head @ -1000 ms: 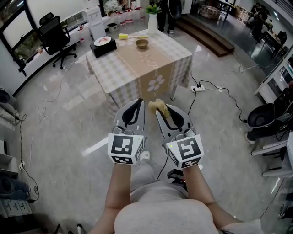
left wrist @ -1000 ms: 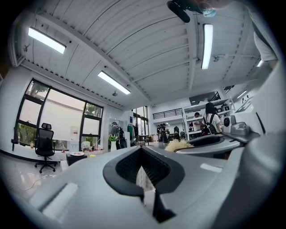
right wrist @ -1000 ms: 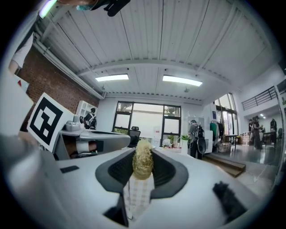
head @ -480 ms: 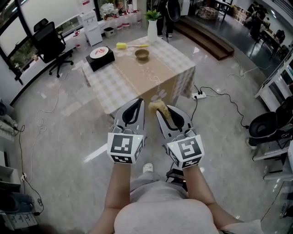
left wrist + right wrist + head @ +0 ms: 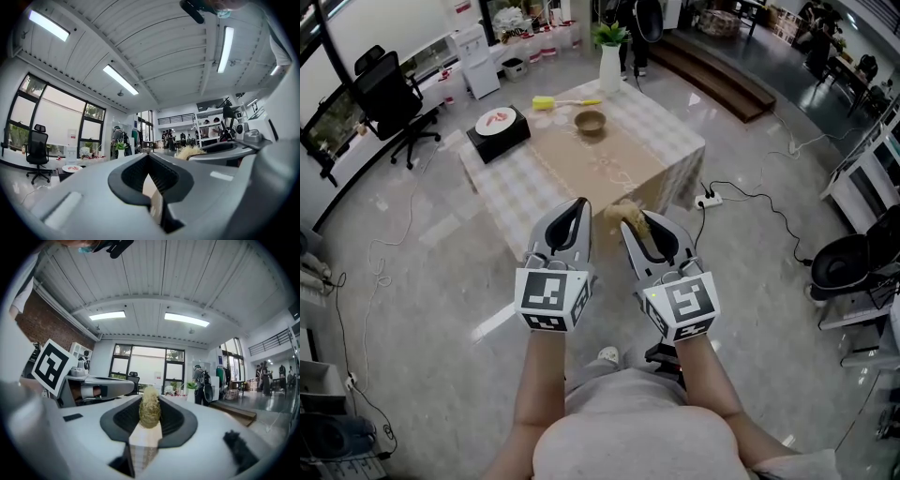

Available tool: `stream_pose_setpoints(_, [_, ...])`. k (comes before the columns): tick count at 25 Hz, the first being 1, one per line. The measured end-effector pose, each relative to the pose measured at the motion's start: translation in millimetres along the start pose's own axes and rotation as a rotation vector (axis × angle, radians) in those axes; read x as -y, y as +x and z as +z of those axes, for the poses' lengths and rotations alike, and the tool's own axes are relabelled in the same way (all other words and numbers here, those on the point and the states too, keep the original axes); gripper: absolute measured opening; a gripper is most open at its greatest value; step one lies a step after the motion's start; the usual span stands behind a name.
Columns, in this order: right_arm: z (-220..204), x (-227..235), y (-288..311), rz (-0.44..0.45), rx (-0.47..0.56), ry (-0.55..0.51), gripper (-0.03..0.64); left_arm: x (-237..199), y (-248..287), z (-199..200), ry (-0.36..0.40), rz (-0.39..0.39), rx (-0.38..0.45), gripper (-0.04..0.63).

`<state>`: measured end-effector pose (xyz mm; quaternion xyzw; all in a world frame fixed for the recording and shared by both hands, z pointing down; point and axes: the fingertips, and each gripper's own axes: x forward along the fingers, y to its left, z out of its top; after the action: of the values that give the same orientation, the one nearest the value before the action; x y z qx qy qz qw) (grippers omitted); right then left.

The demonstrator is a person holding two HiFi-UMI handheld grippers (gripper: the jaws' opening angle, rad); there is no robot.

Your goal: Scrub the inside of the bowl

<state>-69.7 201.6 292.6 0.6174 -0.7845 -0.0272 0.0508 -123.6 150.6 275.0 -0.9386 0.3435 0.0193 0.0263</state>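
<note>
On the table (image 5: 534, 183) ahead, the bowl (image 5: 590, 121) stands well apart from both grippers; over the last second it has slid lower in the head view, so the person is probably walking up to it; the left gripper (image 5: 577, 208) stays closed on nothing; the right gripper (image 5: 630, 221) keeps a fibrous scrubber (image 5: 622, 212) pinched at its tips; scrubbing has not begun.

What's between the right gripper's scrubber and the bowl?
Nothing visible. The right gripper, shut on the scrubber, is over open floor short of the table. The bowl sits on the table's far half, bare cloth before it. The plate lies to its left, the yellow brush beyond.
</note>
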Motion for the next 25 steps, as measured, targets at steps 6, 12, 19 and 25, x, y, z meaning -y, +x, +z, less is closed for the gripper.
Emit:
stream_pose_setpoints(6, [5, 16, 20, -0.011, -0.006, -0.019, 0.1, -6, 25, -7, -0.007, -0.023, -0.011, 0.003])
stream_pose_setpoints(12, [-1, 39, 39, -0.016, 0.0, 0.015, 0.1, -19, 49, -13, -0.018, -0.007, -0.013, 0.003])
stream_pose_setpoints(19, [-4, 68, 70, -0.016, 0.01, 0.033, 0.1, -33, 84, -24, -0.022, 0.014, -0.03, 0.003])
stream_pose_setpoints(25, [-10, 98, 102, 0.026, 0.004, 0.031, 0.1, -47, 123, -31, -0.025, 0.048, -0.038, 0.003])
